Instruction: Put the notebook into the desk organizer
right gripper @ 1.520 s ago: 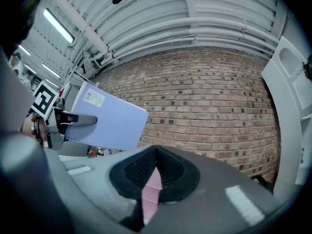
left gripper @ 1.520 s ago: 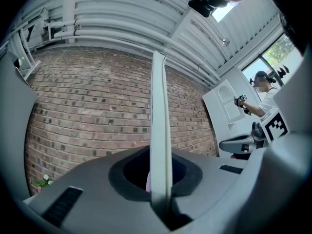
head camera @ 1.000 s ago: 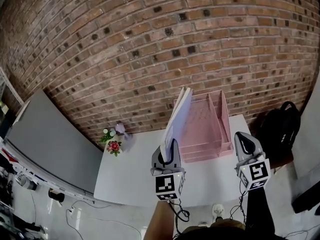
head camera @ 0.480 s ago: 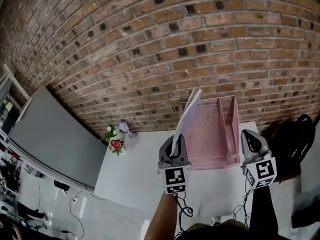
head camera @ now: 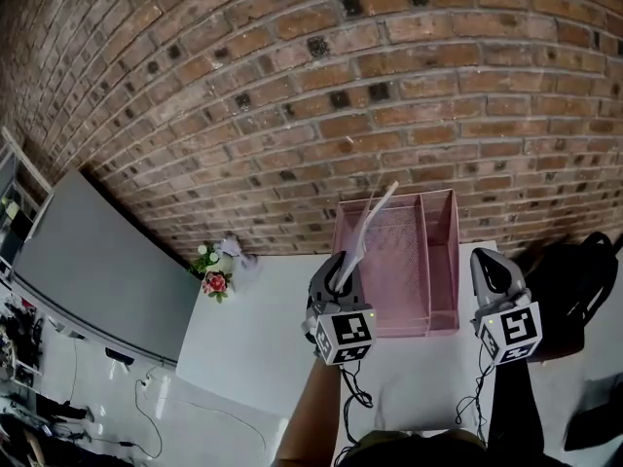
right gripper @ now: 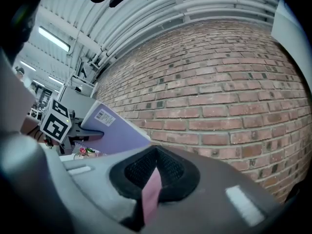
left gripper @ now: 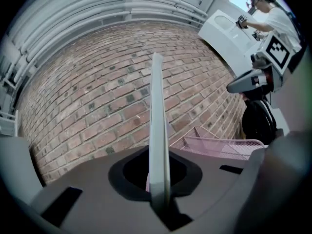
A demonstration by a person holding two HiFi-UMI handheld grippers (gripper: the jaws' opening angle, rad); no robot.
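Notebook (head camera: 365, 230) stands on edge, pinched tight in the left gripper (head camera: 340, 278), long axis leaning toward the desk organizer (head camera: 454, 261) just ahead and right.

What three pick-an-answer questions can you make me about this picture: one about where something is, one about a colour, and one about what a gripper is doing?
1. Where are the flowers?
A. On a chair
B. On the white table, left of the desk organizer
C. Inside the desk organizer

2. What colour is the desk organizer?
A. Blue
B. Green
C. Pink

3. What is the left gripper doing?
A. Clamping the notebook, which stands on edge
B. Hanging open with nothing in it
C. Lying flat on the table

Answers:
1 B: the flowers sit on the table top, off to the organizer's left.
2 C: its mesh walls and floor are pink.
3 A: the jaws are shut on the thin notebook, which rises straight up between them.
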